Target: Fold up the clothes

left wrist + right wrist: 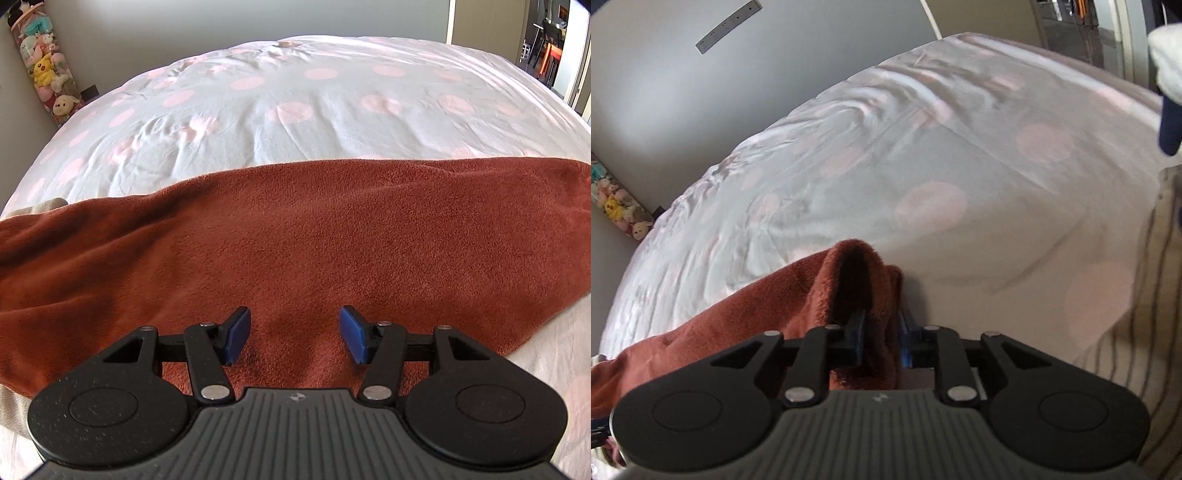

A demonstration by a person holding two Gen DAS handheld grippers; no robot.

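Right now, bed: one pink-dotted duvet is carrying everything.
Garment: one rust-brown fleece garment is lying in a band along the bed's near edge.
Left gripper: jaws are standing apart, gripping nothing, hovering over the fleece.
Right gripper: jaws are pinching a raised fold of the fleece.
Surroundings: one striped cloth is lying by the bed's right edge; one column of plush toys is standing against the wall.

At lower centre, the right tool pinches a raised fold of rust-brown fleece garment, which trails toward the lower left across a bed covered in pale pink-dotted sheet.
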